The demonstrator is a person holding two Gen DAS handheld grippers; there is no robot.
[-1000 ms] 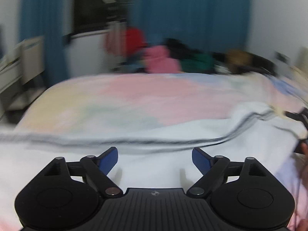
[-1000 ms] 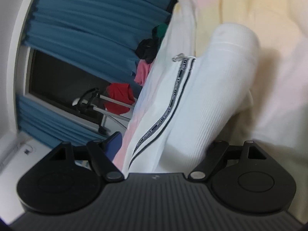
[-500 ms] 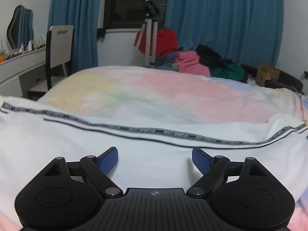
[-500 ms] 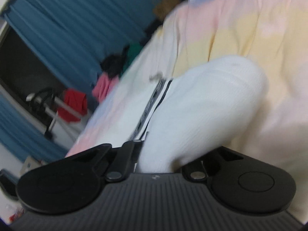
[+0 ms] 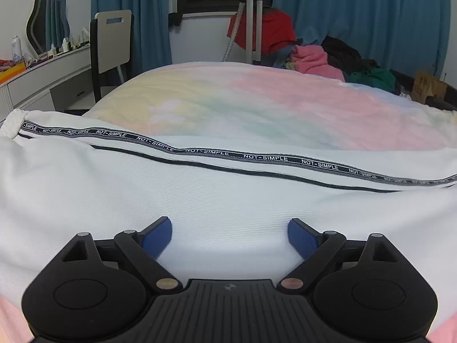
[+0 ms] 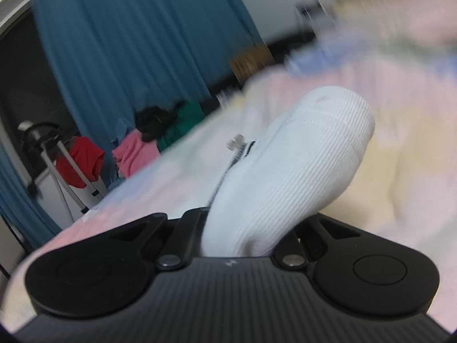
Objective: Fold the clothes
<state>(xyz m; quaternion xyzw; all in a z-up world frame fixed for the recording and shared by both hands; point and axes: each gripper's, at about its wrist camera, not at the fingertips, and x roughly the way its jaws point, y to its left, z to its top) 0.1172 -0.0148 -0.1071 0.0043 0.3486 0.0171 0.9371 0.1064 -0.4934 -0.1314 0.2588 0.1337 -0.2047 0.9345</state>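
Pants in white now lie long and flat on the bed, right in front of our left claw, which has stayed wide open. Our right claw has pinched tight on their cuff, so we can fold soon.

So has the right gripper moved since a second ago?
Yes. The right gripper, shut on the white garment, has tilted; the blue curtain now stands more upright.

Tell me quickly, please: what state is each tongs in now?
Left tongs: open, holding nothing, over the white garment.
Right tongs: closed on the white garment's ribbed end.
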